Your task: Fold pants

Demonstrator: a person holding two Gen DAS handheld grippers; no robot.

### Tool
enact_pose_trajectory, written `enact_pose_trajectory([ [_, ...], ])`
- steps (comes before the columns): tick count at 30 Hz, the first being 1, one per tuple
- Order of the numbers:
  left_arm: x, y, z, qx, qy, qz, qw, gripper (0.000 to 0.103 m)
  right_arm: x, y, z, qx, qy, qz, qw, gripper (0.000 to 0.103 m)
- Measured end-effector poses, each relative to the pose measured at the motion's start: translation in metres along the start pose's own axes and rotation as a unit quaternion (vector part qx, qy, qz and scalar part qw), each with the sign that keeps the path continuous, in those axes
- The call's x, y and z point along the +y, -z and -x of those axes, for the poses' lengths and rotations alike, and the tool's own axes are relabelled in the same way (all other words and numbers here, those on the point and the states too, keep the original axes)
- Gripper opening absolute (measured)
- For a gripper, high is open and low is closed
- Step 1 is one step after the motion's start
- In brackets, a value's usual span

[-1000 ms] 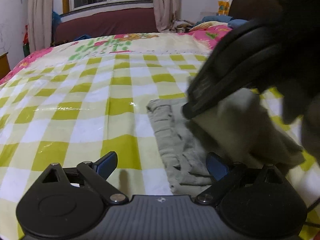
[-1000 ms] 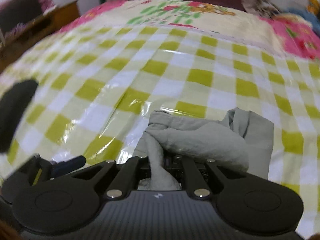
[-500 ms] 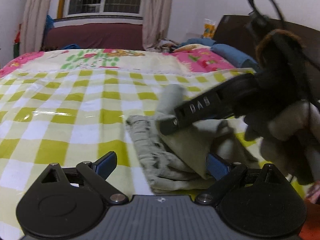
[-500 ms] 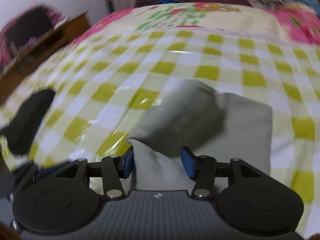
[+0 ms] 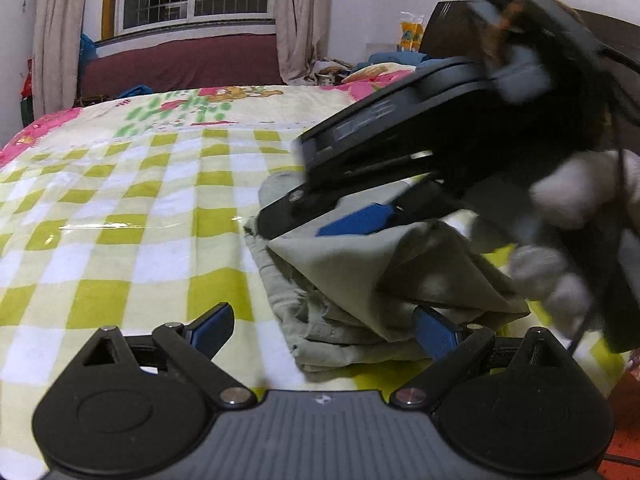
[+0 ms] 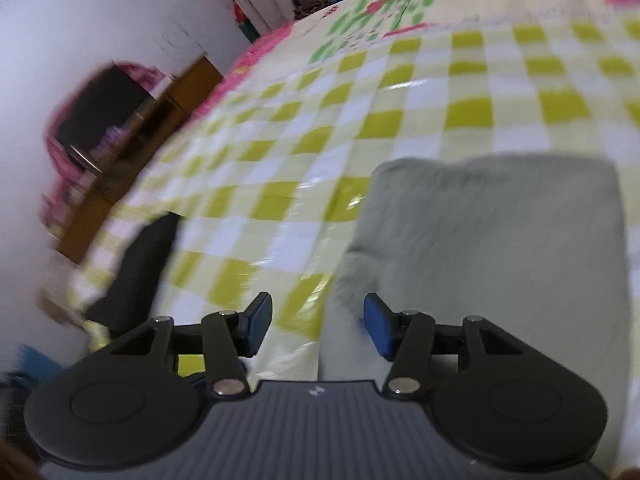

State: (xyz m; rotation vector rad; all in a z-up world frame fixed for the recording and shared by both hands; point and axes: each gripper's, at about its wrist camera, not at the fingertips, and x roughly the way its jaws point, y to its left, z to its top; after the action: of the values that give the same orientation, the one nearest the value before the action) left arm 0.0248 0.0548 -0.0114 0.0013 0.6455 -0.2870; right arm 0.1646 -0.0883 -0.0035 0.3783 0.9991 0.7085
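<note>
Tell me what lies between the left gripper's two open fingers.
In the left wrist view, the left gripper spans the near edge of the folded grey pants on its right side and bare checked bedsheet on its left. Nothing else lies there.

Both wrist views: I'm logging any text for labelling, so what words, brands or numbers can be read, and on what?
No text reads clearly in either view.
Right gripper, side of its body: a row of raised marks, too blurred to read.
Orange packet by the headboard: print too small to read.
Gripper bases: only a small pale emblem, no letters.
</note>
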Motion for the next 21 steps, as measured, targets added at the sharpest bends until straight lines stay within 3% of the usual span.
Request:
enact_pose_trajectory([
  [2, 0.002, -0.001, 0.005, -0.005, -0.016, -0.007, 0.9998, 0.103, -0.012, 0.005, 0.008, 0.02, -0.044, -0.045, 0.998, 0.056],
  [5, 0.007, -0.007, 0.007, -0.011, -0.052, -0.034, 0.998, 0.103, -0.024, 0.019, 0.025, 0.022, -0.07, -0.074, 0.995, 0.057],
  [10, 0.029, -0.013, 0.015, 0.0, -0.075, -0.037, 0.9965, 0.103, -0.049, 0.039, 0.053, -0.027, -0.083, -0.114, 0.99, 0.057],
  [13, 0.036, -0.028, 0.02, -0.003, -0.073, -0.028, 0.9969, 0.103, -0.055, 0.043, 0.054, -0.046, -0.065, -0.094, 0.992, 0.057],
  [15, 0.035, -0.043, 0.013, -0.015, -0.089, -0.037, 0.9952, 0.103, -0.051, 0.05, 0.044, -0.027, -0.048, -0.067, 0.996, 0.057],
  [17, 0.031, -0.058, -0.003, -0.031, -0.1, -0.046, 0.9935, 0.103, -0.043, 0.059, 0.037, -0.016, -0.021, -0.024, 0.999, 0.057],
  [21, 0.018, -0.078, -0.058, -0.021, -0.077, -0.056, 0.9953, 0.103, -0.046, 0.069, 0.031, -0.018, -0.032, -0.015, 0.999, 0.057],
])
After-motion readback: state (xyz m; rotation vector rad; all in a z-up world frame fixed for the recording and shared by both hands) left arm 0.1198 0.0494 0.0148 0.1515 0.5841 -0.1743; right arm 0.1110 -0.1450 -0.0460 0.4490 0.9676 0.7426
